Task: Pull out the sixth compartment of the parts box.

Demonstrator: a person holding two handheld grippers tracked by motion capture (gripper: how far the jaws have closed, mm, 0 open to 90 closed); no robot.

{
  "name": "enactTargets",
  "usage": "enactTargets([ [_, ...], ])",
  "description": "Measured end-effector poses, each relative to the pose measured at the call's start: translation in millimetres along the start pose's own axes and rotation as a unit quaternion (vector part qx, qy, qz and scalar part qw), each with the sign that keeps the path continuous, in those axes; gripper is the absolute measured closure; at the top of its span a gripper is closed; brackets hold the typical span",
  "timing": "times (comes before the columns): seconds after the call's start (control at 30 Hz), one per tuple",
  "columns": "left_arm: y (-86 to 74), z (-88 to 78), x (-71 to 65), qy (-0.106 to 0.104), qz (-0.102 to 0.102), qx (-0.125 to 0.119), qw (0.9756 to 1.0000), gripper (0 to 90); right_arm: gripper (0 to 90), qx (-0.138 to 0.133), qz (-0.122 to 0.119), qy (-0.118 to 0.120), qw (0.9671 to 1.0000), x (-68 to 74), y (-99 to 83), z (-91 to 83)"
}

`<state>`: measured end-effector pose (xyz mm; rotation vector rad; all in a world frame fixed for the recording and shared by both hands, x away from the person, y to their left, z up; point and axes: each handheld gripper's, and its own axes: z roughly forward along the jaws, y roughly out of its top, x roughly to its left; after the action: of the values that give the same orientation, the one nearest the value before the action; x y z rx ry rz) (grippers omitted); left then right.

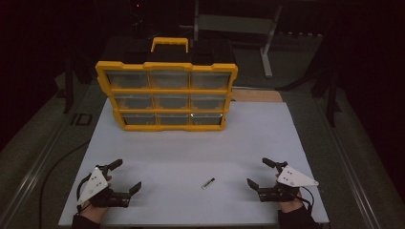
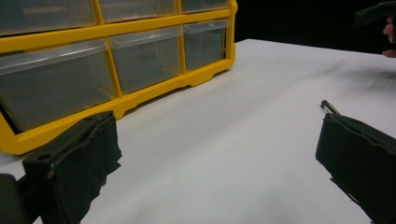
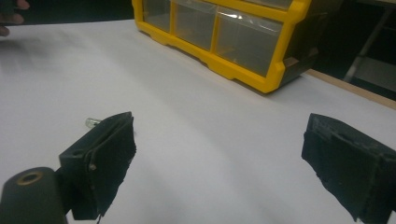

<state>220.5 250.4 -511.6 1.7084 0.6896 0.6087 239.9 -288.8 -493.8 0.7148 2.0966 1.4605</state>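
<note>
Dim room, dark all round, with one white matte board (image 1: 191,157) laid flat as the desk top. No brand, label or writing legible anywhere.

One small slender pin-like piece (image 1: 207,183), dark with a pale tip, lying flat toward the near edge of the desk, right of centre, between the two grippers and nearer the right one; touched by neither. Seen in the right gripper view as a glassy tip (image 3: 92,122) poking out past one pad, and in the left gripper view as a thin dark tip (image 2: 328,107) just above the far pad.

Two hand-held grippers at the near corners. Left gripper (image 1: 125,177) by the near left corner, jaws released and spread wide, nothing between them. Right gripper (image 1: 260,173) by the near right corner, jaws likewise released and wide, nothing grasped. Black pads, rough and felt-like, frayed at the edges; one pale three-cornered plate on top of each.

One yellow plastic organiser case (image 1: 167,94) standing upright at the far edge of the desk, black behind, one yellow handle on top. Nine clear rectangular drawers, three rows of three, contents too dim to tell.
</note>
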Motion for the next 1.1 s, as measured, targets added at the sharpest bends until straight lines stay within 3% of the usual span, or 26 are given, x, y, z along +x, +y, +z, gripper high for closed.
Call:
enactTargets([
  [0.1, 0.1, 0.3, -0.1, 0.002, -0.001, -0.002, 1.0, 0.2, 9.5, -0.003, -0.005, -0.008, 0.9999, 1.3, -0.4, -0.7],
  [0.37, 0.1, -0.7, 0.1, 0.004, 0.001, -0.005, 1.0, 0.2, 9.5, -0.001, 0.008, 0.003, 1.0, -0.3, -1.1, -0.6],
  [0.5, 0.5, -0.8, -0.3, 0.001, 0.003, -0.008, 1.0, 0.2, 9.5, 0.01, -0.007, 0.008, 0.9999, 2.4, -0.4, 1.4],
  [1.1, 1.3, -3.3, -0.7, -0.001, 0.007, -0.019, 0.9998, 0.2, 9.5, 0.013, -0.023, 0.02, 0.9995, 9.1, 15.8, -3.0],
])
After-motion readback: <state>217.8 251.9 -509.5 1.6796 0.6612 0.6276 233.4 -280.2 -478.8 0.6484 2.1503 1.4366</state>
